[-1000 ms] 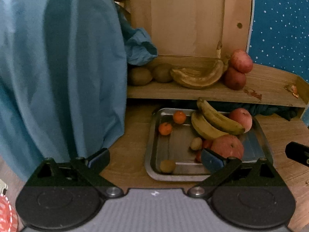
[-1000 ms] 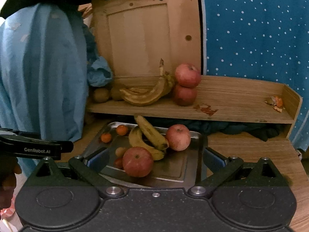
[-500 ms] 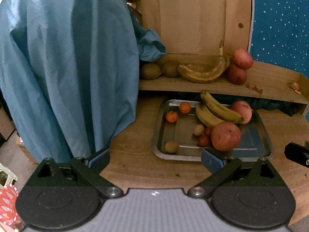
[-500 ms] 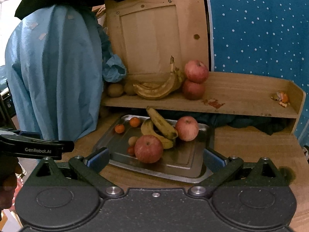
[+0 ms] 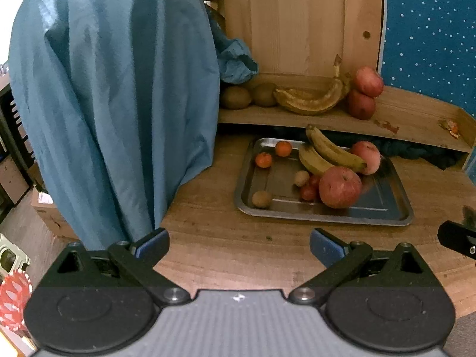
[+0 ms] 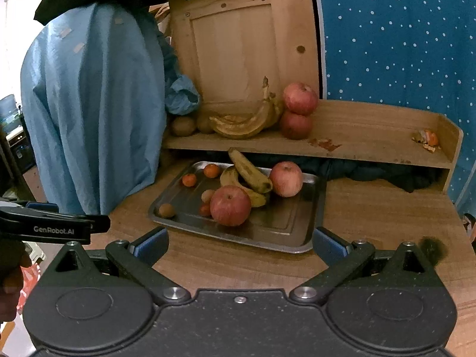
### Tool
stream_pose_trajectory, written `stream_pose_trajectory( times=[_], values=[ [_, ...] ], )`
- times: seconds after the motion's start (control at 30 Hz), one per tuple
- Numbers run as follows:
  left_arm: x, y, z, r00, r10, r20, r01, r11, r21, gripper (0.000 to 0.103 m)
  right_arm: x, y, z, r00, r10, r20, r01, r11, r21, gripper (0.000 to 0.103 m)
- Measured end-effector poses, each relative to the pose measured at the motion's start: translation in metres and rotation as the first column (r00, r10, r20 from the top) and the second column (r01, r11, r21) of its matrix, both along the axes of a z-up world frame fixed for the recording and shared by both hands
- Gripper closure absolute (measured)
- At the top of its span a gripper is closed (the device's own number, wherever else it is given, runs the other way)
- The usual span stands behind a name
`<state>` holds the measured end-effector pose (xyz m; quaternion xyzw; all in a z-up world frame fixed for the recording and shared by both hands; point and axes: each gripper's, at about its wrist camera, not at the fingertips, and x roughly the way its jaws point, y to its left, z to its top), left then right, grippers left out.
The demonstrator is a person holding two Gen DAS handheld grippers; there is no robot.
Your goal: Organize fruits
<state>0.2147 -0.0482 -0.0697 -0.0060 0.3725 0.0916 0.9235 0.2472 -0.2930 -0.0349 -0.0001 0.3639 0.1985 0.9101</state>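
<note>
A metal tray (image 5: 383,217) (image 6: 285,238) on the wooden table holds two red apples (image 5: 340,186) (image 6: 230,205), two bananas (image 5: 330,150) (image 6: 248,172), two small oranges (image 5: 263,159) (image 6: 189,179), small brown fruits and red ones. On the wooden shelf (image 5: 416,122) (image 6: 372,131) behind lie two stacked apples (image 5: 369,81) (image 6: 300,98), a browned banana bunch (image 5: 312,101) (image 6: 244,125) and kiwis (image 5: 235,97). My left gripper (image 5: 239,242) is open and holds nothing, short of the tray. My right gripper (image 6: 239,242) is open too, at the tray's near edge.
A tall shape draped in blue cloth (image 5: 119,104) (image 6: 95,104) stands left of the tray. A wooden panel (image 5: 297,23) rises behind the shelf, with a dotted blue curtain (image 6: 401,44) at the right. Orange peel (image 6: 428,138) lies at the shelf's right end.
Both grippers have pulled back from the tray, which now looks smaller and farther away. Both stay open. The fruits have not moved.
</note>
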Motion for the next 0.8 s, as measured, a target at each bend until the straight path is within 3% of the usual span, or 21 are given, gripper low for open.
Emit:
stream_pose_trajectory(
  times=[0.8],
  values=[
    [-0.036,-0.007,-0.007,0.999,-0.03,-0.026,0.029,0.999,-0.024,0.0,-0.04,-0.009,-0.008,0.999,-0.015,-0.05,0.015,1.0,-0.007,0.001]
  ],
)
